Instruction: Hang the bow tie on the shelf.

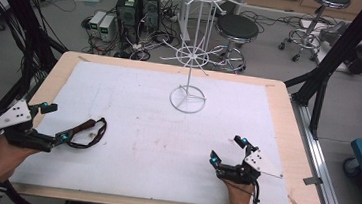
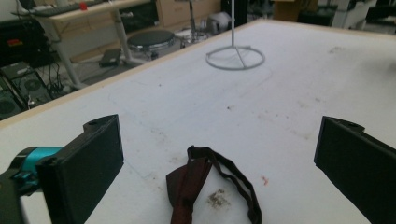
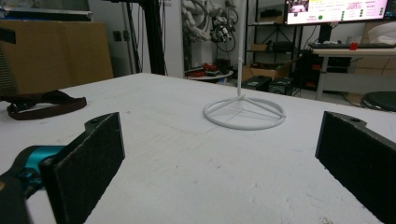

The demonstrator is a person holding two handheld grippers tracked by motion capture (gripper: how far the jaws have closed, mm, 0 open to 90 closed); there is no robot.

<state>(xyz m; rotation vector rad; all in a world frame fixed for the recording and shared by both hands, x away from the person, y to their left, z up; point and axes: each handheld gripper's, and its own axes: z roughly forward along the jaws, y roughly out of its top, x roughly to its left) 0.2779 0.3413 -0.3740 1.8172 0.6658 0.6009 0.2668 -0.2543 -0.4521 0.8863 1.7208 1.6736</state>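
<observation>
A dark maroon bow tie with a black strap loop (image 1: pixel 88 128) lies flat on the white board near its left edge. My left gripper (image 1: pixel 55 121) is open, and the tie's near end (image 2: pixel 191 182) lies between its jaws, low on the board and apart from both. My right gripper (image 1: pixel 227 149) is open near the front right with nothing between its jaws (image 3: pixel 219 135). A white wire stand (image 1: pixel 188 98) rises from a ring base at the back centre, with spoked tiers above. In the right gripper view the bow tie (image 3: pixel 44 105) lies far left, the stand's base (image 3: pixel 244 112) ahead.
The white board (image 1: pixel 155 144) covers a wooden table (image 1: pixel 291 137). Black frame posts (image 1: pixel 321 85) stand at the right, cables hang at the left. Stools (image 1: pixel 236 29) and computer boxes sit on the floor behind. The stand's ring base (image 2: pixel 236 58) is far ahead of the left gripper.
</observation>
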